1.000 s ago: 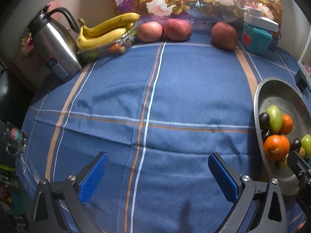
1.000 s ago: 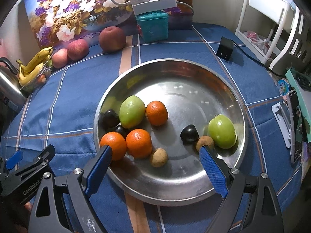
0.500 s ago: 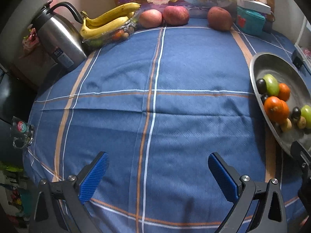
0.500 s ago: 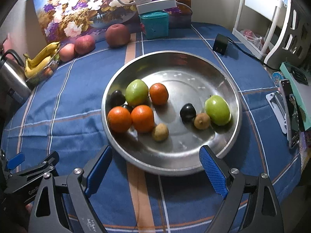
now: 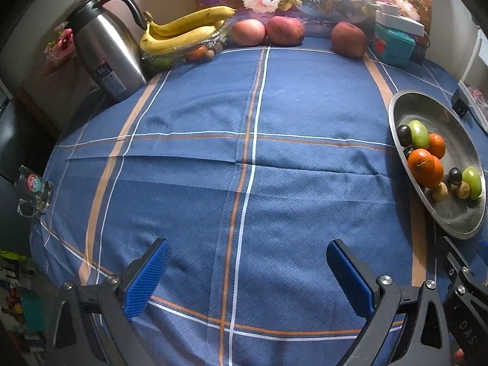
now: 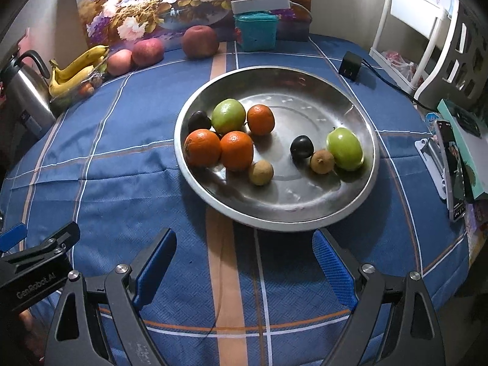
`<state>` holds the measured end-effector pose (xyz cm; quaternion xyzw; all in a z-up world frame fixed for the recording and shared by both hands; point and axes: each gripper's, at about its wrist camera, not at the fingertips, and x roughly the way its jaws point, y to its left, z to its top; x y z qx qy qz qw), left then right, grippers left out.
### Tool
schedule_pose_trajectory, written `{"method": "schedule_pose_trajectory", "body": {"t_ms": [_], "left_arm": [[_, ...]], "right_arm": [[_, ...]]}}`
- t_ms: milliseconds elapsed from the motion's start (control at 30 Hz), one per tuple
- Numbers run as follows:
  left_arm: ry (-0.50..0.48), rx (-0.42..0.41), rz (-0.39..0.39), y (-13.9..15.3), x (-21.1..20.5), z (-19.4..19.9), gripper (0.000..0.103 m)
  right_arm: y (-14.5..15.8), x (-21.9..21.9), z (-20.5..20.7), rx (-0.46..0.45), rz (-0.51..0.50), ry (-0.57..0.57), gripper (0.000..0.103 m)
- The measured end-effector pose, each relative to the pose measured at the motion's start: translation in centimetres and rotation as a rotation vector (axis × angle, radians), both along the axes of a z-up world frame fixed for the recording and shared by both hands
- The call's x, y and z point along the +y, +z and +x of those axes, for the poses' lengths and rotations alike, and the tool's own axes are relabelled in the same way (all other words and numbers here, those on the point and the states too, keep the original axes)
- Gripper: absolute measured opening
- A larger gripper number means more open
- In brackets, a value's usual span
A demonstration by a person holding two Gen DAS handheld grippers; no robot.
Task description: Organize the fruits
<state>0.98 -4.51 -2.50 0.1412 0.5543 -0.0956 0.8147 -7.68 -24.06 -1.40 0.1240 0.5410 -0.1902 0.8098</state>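
**Both grippers empty and back from the tray; sorting looks largely undone**

The right gripper (image 6: 244,262) hangs at the bottom of the right wrist view with its blue-padded jaws spread wide and nothing between them, over the blue checked tablecloth (image 6: 122,189) just short of the near rim of the round stainless-steel tray (image 6: 305,91). The left gripper (image 5: 245,274) sits low in the left wrist view, jaws equally wide and empty, above bare cloth, with the tray at the right edge of that frame.

The tray holds a mixed lot. At centre-left of the right wrist view, three oranges (image 6: 202,148), a green apple (image 6: 228,116) and a dark plum (image 6: 199,120) sit bunched together, touching or nearly so. A small brown kiwi-like fruit (image 6: 260,172) lies alone just below them. To the right, a second dark plum (image 6: 302,148), another brown fruit (image 6: 322,161) and a second green apple (image 6: 345,148) form their own cluster.

At the upper left, along the floral painting (image 6: 183,0), three reddish apples (image 6: 148,52) and a bunch of yellow bananas (image 6: 76,70) rest off the tray, beside a steel kettle (image 6: 24,97).

As a judgement: kinds are intermingled on the tray and larger fruit remains outside it, so little grouping appears finished. Nearly all picking and placing seems left to do.
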Motion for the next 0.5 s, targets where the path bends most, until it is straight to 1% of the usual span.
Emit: {"method": "schedule_pose_trajectory", "body": {"t_ms": [500], "left_arm": [[0.024, 0.031, -0.026, -0.44, 0.66, 0.70, 0.103]], "right_arm": [[0.20, 0.13, 0.31, -0.005, -0.016, -0.004, 0.091]]}}
